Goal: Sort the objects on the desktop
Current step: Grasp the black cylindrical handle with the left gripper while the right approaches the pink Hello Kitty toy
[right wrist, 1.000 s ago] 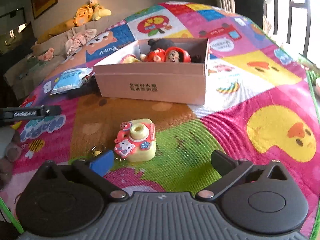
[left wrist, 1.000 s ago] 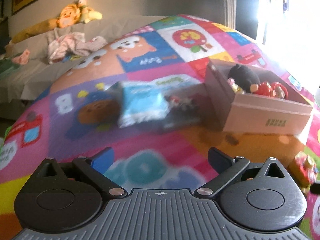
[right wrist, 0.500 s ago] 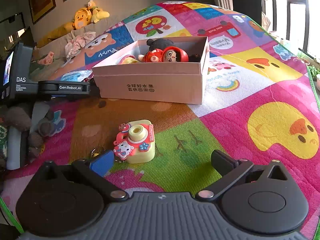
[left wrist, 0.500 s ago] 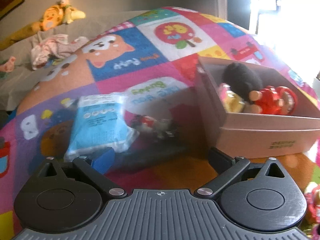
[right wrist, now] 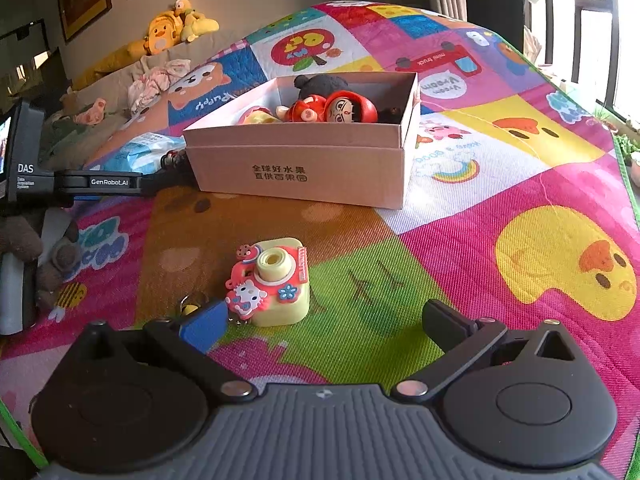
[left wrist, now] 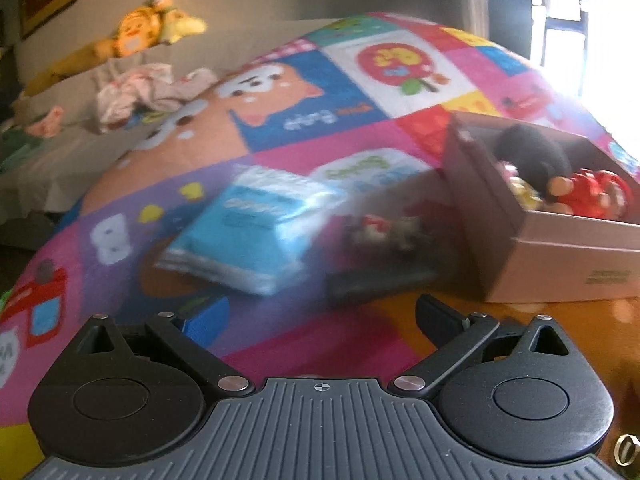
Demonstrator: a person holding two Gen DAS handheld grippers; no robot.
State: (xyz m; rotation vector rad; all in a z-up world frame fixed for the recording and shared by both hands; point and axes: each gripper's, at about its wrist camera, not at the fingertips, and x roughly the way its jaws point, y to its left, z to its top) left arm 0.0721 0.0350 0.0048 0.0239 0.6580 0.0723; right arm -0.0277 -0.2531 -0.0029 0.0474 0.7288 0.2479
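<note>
A pink cardboard box (right wrist: 304,172) (left wrist: 560,264) sits on the colourful play mat and holds a red doll (right wrist: 350,107) and a black plush (right wrist: 320,82). To its left lie a blue tissue pack (left wrist: 252,232) (right wrist: 144,152), a small red-and-white toy (left wrist: 384,228) and a flat black object (left wrist: 380,280). My left gripper (left wrist: 320,320) is open and empty, just short of them. A yellow toy camera (right wrist: 276,284) with a keyring lies right in front of my open right gripper (right wrist: 324,324).
A sofa (left wrist: 60,148) with crumpled clothes (left wrist: 148,92) and yellow plush toys (right wrist: 168,32) runs along the mat's far left. A window (right wrist: 592,32) is at the right. The left gripper's body (right wrist: 76,182) reaches in beside the box. The mat's green edge (right wrist: 624,168) runs along the right.
The left gripper has drawn back and swung a little, so the tissue pack and small toy sit farther off and blurred. The right gripper has hardly moved.
</note>
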